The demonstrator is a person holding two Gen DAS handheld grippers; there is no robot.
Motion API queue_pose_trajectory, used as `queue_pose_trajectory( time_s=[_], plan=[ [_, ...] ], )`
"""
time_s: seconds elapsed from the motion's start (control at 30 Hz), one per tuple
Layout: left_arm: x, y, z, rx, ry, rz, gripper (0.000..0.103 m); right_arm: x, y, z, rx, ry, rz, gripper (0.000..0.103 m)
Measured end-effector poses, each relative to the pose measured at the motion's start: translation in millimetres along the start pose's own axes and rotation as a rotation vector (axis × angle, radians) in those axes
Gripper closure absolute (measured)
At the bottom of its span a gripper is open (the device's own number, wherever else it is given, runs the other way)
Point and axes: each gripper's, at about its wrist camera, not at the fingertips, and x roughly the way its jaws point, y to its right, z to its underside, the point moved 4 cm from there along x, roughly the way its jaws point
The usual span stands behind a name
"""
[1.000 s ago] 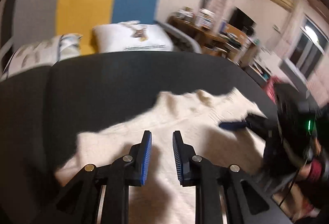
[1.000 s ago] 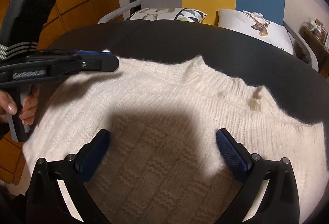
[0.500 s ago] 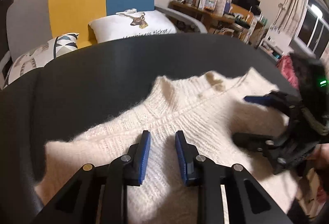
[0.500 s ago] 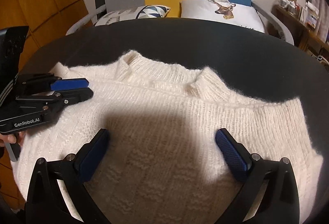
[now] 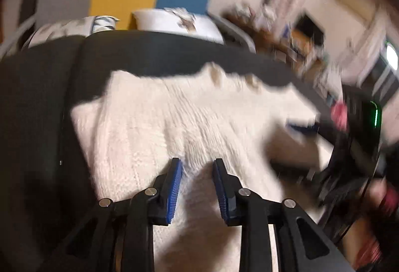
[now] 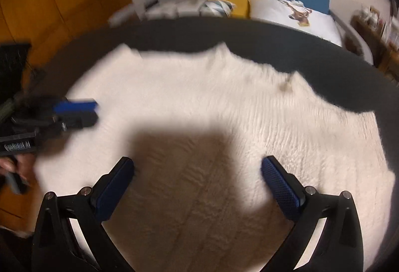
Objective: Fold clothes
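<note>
Cream knit sweater (image 6: 224,102) lies flat, neckline away, on dark table (image 6: 274,37).

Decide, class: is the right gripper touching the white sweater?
Cannot tell. In the right wrist view the right gripper hangs open over the sweater, casting a shadow on it, but neither view plainly shows a gap or contact.

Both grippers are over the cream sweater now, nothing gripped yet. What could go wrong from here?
1. The left gripper has only a narrow gap between its pads, so it may pinch just the top knit layer of the sweater, not both.
2. The right gripper is wide open over mid-body, far from any edge; closing there would likely bunch the fabric.
3. Both views are motion-blurred, and the grippers work close together, so they might collide.
</note>
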Motion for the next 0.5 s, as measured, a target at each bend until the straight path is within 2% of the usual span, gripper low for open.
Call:
queue_pose_trajectory(
  time_s=[0.07, 0.2, 0.33, 0.37, 0.5],
  plan=[
    [-5, -4, -2, -0.048, 0.011, -0.007, 0.077, 5, -2, -1, -0.007, 0.019, 0.024, 0.0],
    [-35, 4, 12, -0.006, 0.038, -0.021, 0.077, -7, -1, -1, -0.001, 0.026, 0.009, 0.0],
    [-65, 10, 37, 0.007, 0.066, 0.081, 0.076, -37, 1, 2, 0.024, 0.041, -0.02, 0.0],
    [-66, 13, 43, 0.026, 0.06, 0.076, 0.076, -44, 2, 6, 0.029, 0.044, -0.022, 0.0],
    [-54, 12, 58, 0.062, 0.007, -0.037, 0.076, -57, 28, 37, 0.118, 0.013, 0.002, 0.0]
  ],
)
